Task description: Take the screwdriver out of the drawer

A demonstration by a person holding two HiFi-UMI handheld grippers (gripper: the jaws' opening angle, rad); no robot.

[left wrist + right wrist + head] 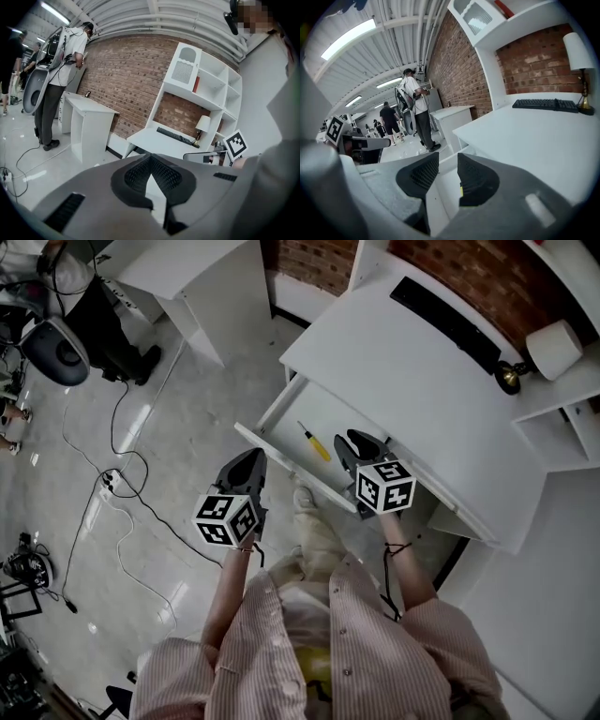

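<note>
A screwdriver (314,442) with a yellow handle lies in the open white drawer (277,412) under the desk. Just right of it, my right gripper (353,438) hovers over the drawer, open, with nothing between its fingers. In the right gripper view the jaws (448,161) stand a little apart over the drawer's floor (440,192), and a sliver of the yellow handle (461,190) shows by the right finger. My left gripper (257,457) hangs outside the drawer's front, left of it, above the floor. Its pads (161,176) meet at the tips, shut on nothing.
The white desk (403,362) carries a black keyboard (445,322) and a lamp (551,350). Cables (117,493) trail over the floor at the left. A second white table (202,268) stands at the back, with people near it (61,70).
</note>
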